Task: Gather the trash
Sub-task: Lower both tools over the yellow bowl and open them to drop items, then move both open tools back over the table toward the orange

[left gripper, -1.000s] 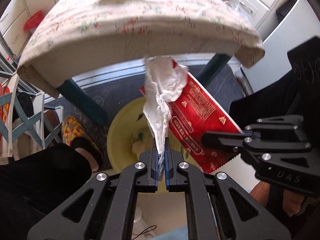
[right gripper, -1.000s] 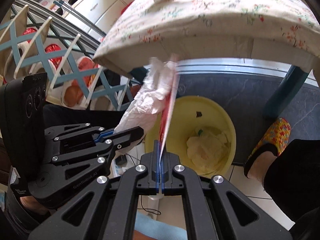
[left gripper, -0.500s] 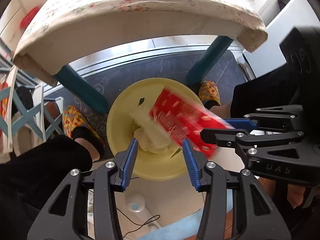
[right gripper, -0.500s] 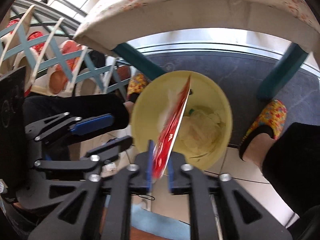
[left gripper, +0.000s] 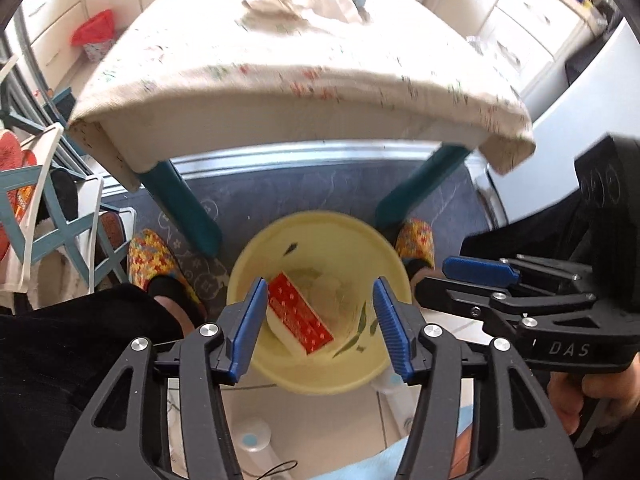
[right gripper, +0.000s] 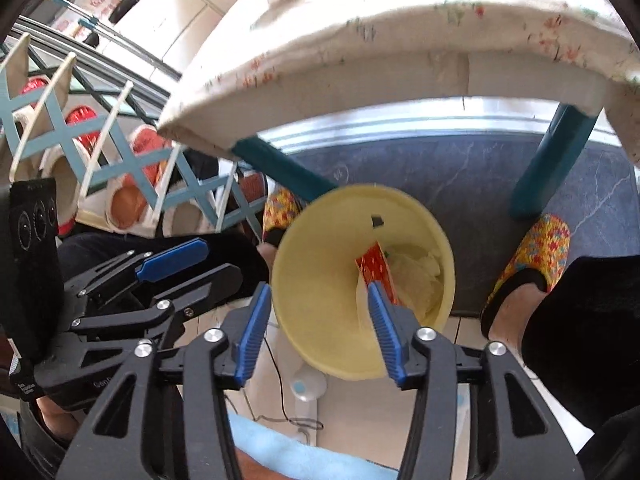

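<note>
Since one second ago: red printed foil wrapper (left gripper: 300, 314) and crumpled white tissue (right gripper: 416, 276) released, now inside round yellow plastic bin (left gripper: 256, 256). Left gripper (left gripper: 318, 326) and right gripper (right gripper: 318, 330) above bin: jaws opening, nothing between, angled down for drop. Count: two grippers, one wrapper, one bin. More crumpled paper (left gripper: 316, 2) on cloth-covered table beyond bin.

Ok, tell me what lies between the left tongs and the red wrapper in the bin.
Nothing: left wrist view shows only air between the opening left tongs and the wrapper in the bin.
</note>
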Demonstrator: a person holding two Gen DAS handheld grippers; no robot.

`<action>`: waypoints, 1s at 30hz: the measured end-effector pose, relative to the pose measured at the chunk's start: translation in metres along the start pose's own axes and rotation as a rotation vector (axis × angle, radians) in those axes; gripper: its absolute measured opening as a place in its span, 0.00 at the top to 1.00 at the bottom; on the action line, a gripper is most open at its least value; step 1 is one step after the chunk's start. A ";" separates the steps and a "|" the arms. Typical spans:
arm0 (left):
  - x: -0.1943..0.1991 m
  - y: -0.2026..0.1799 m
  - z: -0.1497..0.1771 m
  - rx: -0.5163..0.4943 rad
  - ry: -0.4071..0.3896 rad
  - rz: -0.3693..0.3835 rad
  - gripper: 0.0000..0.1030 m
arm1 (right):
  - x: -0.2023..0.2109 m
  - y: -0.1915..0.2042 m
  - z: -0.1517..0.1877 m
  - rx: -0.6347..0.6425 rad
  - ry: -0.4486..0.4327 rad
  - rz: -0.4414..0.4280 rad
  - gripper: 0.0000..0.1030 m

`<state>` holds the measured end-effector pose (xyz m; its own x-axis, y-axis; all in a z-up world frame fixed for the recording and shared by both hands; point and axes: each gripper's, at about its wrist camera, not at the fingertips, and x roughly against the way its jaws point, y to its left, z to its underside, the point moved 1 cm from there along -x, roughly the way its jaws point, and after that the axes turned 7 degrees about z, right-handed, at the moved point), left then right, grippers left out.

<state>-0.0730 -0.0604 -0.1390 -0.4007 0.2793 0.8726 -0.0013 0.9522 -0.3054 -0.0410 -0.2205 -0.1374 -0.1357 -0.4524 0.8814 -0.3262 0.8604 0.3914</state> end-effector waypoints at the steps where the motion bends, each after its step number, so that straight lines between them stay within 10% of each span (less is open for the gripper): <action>1: 0.003 0.001 -0.002 0.012 -0.019 0.003 0.50 | 0.002 0.001 -0.001 0.003 -0.020 0.005 0.51; 11: 0.036 0.011 -0.050 0.049 -0.206 0.006 0.44 | 0.042 0.006 -0.023 0.050 -0.263 0.072 0.43; 30: -0.013 0.046 -0.216 0.125 -0.223 0.045 0.30 | 0.079 -0.001 -0.170 0.152 -0.458 0.180 0.38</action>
<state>0.1302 0.0069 -0.0823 -0.5953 0.2741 0.7553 -0.0863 0.9128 -0.3993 0.1073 -0.2168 -0.0232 -0.5866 -0.3861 0.7119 -0.3877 0.9057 0.1717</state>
